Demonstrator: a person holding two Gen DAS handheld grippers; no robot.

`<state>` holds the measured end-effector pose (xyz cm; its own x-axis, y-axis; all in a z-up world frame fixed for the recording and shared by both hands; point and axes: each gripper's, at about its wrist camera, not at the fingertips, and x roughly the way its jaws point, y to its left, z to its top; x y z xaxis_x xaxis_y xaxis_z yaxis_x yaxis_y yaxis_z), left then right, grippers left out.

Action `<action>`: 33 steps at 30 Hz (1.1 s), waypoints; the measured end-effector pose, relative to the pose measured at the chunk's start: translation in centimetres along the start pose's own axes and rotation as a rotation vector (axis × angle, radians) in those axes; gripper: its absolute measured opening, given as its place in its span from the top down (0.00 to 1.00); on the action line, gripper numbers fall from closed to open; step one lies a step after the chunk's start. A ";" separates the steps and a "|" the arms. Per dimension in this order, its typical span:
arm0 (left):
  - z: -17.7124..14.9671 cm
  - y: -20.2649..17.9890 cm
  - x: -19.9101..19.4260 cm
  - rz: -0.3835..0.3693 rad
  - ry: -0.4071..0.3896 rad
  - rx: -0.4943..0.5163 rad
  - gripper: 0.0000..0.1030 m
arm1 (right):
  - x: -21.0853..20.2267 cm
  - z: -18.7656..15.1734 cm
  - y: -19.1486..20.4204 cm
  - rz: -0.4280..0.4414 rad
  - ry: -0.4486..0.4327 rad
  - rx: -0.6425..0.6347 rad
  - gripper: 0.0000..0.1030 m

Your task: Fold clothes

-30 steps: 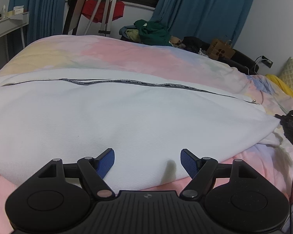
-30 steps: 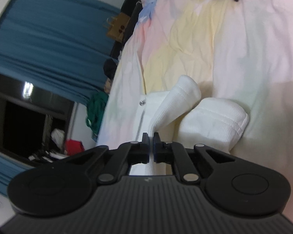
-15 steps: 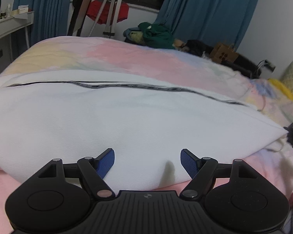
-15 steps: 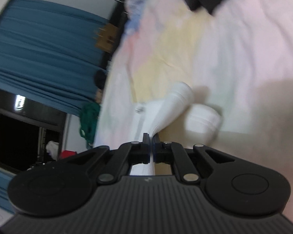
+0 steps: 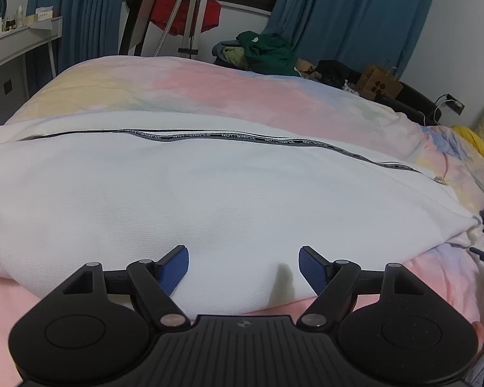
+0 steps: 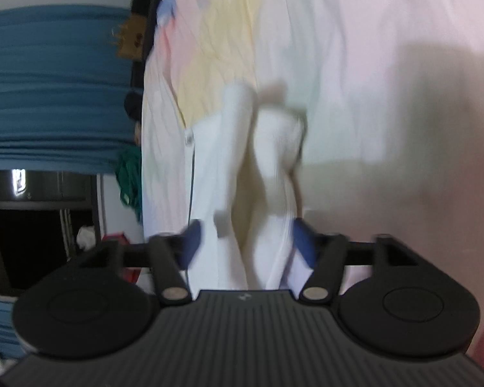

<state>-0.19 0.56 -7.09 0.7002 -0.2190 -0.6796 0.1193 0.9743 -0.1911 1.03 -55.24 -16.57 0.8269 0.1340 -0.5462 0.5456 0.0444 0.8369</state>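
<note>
A white zip-up garment lies spread across the bed, its dark lettered zipper tape running left to right. My left gripper hovers open at the garment's near edge, blue pads apart, holding nothing. In the right wrist view, which is rolled sideways and blurred, my right gripper is open. A white sleeve runs up between its fingers, and a ribbed cuff lies beside it on the bedcover.
The bed has a pastel pink, yellow and blue cover. Beyond it are a green clothes pile, a cardboard box, a metal stand with a red cloth, a shelf at left and blue curtains.
My right gripper has opened from shut on the white sleeve, and its view has swung and blurred. The left gripper has stayed open over the garment with a slight shift of view.
</note>
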 end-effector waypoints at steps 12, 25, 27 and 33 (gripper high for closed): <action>-0.1 -0.3 0.2 0.035 -0.022 -0.004 0.25 | 5.7 0.7 0.4 0.092 -0.005 0.094 0.33; 0.8 0.4 -0.8 0.109 -0.107 -0.048 0.25 | 6.7 2.6 4.1 0.135 -0.147 -0.304 0.44; 1.0 0.4 -1.0 0.135 -0.129 -0.052 0.24 | 7.5 2.5 3.5 0.064 -0.115 -0.309 0.60; 2.0 0.9 -0.4 0.248 -0.197 -0.032 0.20 | 6.5 1.0 6.2 0.000 -0.192 -0.463 0.86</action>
<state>1.03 1.61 -5.52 0.8284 0.0430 -0.5585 -0.0926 0.9938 -0.0609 9.91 -55.06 -14.98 0.8608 -0.0486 -0.5067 0.4638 0.4852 0.7413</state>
